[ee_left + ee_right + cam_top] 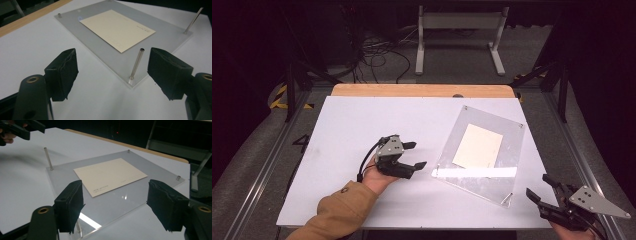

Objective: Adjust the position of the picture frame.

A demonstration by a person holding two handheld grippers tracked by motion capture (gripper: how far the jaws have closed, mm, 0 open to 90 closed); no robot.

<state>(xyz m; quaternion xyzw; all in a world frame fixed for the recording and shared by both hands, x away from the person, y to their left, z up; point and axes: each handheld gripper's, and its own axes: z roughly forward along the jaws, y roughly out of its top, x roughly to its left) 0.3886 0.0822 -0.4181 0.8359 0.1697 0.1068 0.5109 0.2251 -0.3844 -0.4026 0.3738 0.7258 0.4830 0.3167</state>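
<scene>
Hovering spread and empty at the near right corner of the white surface point(352, 125), the right claw point(548, 189) faced the clear, stiff acrylic plate point(507, 145) with its cream card point(478, 146); slick and scratch-prone, likely best pinched at an edge or by a thin metal corner post point(136, 63). Farther off, the left claw point(413, 154), also spread, stood just beside its left corner.

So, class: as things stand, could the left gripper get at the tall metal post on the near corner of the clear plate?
Probably yes. The left gripper has open, empty jaws, the post stands upright between them a little ahead, and bare table lies between.
</scene>
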